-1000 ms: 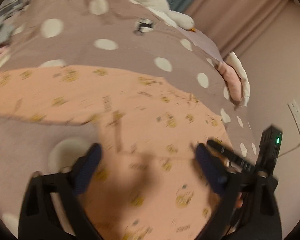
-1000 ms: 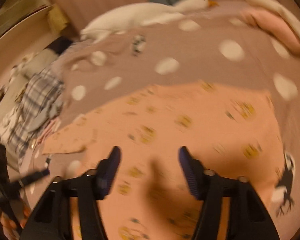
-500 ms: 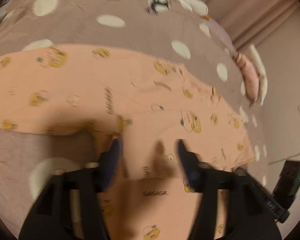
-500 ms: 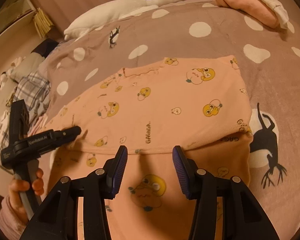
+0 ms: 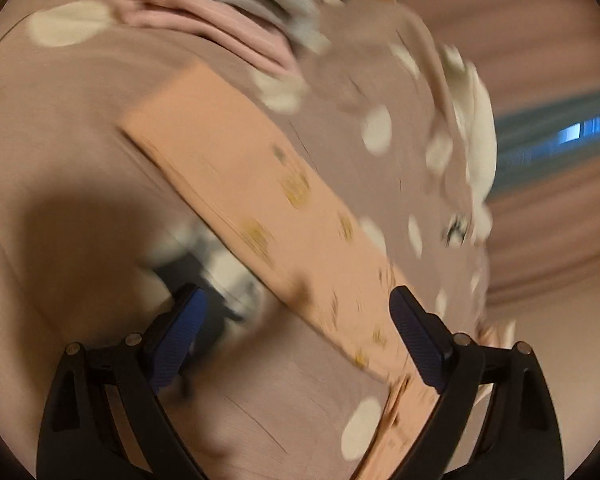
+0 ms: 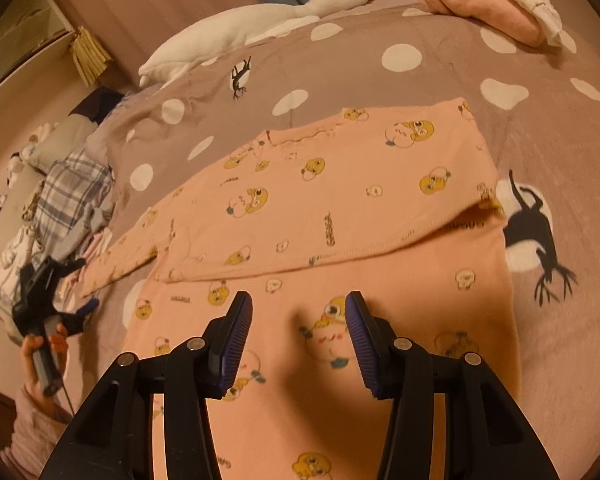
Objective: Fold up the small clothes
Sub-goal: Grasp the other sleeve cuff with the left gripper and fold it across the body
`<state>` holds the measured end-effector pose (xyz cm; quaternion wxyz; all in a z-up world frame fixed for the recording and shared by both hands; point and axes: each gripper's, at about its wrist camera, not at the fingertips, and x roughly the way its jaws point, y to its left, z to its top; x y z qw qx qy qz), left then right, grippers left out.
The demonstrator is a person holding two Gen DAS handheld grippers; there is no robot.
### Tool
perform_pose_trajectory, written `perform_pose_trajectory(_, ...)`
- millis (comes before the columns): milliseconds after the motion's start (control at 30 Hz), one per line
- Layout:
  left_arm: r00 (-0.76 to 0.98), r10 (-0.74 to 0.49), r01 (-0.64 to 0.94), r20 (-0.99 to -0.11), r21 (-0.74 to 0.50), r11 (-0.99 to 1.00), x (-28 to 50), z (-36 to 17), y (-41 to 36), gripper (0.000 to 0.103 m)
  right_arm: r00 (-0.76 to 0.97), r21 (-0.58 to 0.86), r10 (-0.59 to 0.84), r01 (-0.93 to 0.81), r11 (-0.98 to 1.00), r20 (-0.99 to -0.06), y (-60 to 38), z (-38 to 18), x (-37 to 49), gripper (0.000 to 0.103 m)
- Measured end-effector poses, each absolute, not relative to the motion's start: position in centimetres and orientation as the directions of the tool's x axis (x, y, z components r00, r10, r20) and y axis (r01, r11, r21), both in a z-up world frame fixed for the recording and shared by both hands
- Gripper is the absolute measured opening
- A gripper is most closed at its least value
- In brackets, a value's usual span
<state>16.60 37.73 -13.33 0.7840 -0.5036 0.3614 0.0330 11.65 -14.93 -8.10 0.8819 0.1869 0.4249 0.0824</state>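
A: Where is the garment?

B: A peach top (image 6: 340, 208) printed with yellow cartoon faces lies flat on a dotted mauve blanket (image 6: 548, 128), one side already folded across, its sleeve trailing left.

A: And the grippers?

B: The right gripper (image 6: 298, 320) hovers over the near hem, jaws half apart, empty. The left gripper (image 5: 296, 312) is opening wide, nothing gripped, near the sleeve.

A: How best to continue?

B: Probably pinch the sleeve's end and lay it across the body, edges aligned.
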Motion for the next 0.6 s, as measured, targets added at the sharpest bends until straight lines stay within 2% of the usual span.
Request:
perform_pose_trajectory(233,0.797,-0.272,-0.422,-0.539,-0.82,0.387,16.7,-13.8,41.9,0.093,0.617,0.409,0.303,0.034,0.912,-0.726,-14.4,-8.3,11.4,0.05)
perform_pose_trajectory(333,0.801,-0.256,-0.421,-0.541,-0.814,0.4,17.5,-13.4,42.5,0.091,0.613,0.402,0.297,0.038,0.915,-0.732,-14.2,-8.4,11.3,0.05)
perform_pose_trajectory(367,0.798,-0.255,-0.42,-0.546,-0.807,0.414,17.9,-13.3,42.6,0.088,0.611,0.398,0.293,0.039,0.917,-0.736,-14.2,-8.4,11.3,0.05)
perform_pose_trajectory(433,0.786,-0.241,-0.436,-0.57,-0.786,0.438,18.4,-13.4,42.6,0.071,0.606,0.393,0.287,0.047,0.918,-0.742,-14.2,-8.6,11.3,0.05)
perform_pose_trajectory(500,0.769,-0.236,-0.463,-0.594,-0.772,0.435,19.4,-14.0,42.7,0.041,0.599,0.395,0.287,0.054,0.917,-0.748,-14.1,-8.8,11.3,0.05)
perform_pose_trajectory(533,0.762,-0.232,-0.475,-0.604,-0.766,0.433,19.6,-14.3,42.8,0.034,0.595,0.395,0.288,0.054,0.917,-0.75,-14.0,-8.9,11.2,0.05)
perform_pose_trajectory(600,0.74,-0.207,-0.512,-0.639,-0.736,0.443,19.4,-14.6,43.0,0.01,0.589,0.388,0.287,0.049,0.92,-0.755,-13.8,-9.1,11.1,0.05)
